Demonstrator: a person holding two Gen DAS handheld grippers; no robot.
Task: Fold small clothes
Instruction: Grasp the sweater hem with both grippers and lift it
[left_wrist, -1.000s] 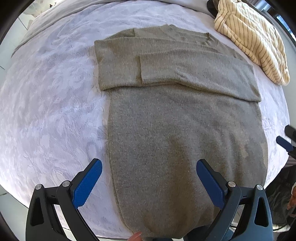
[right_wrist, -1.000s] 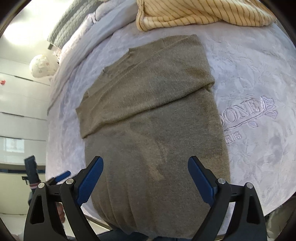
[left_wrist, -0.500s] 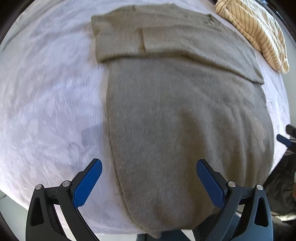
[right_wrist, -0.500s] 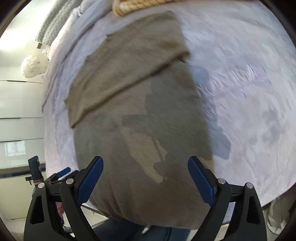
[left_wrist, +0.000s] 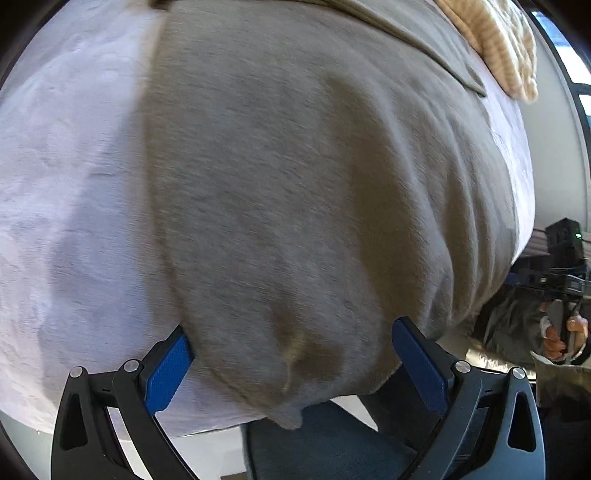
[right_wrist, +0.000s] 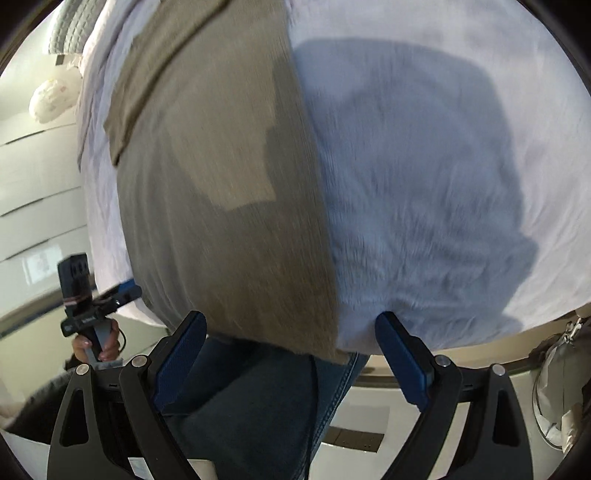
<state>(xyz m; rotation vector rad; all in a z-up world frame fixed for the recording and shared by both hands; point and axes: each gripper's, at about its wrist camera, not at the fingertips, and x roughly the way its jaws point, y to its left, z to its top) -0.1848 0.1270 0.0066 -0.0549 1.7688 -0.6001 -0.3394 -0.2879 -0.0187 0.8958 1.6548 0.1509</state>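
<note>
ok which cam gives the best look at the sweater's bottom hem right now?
Left wrist. The grey sweater fills the frame, and its bottom hem hangs over the bed edge between the open left claw fingers. The right wrist view shows only the hem's right corner, motion-blurred, inside the open right claw.

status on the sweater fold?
Done: sleeve already folded across the grey sweater on the bed. In hand: nothing gripped; left gripper and right gripper are at its hanging bottom hem, jaws open. Left: grip the hem and fold the body up. The striped garment lies unfolded.
</note>
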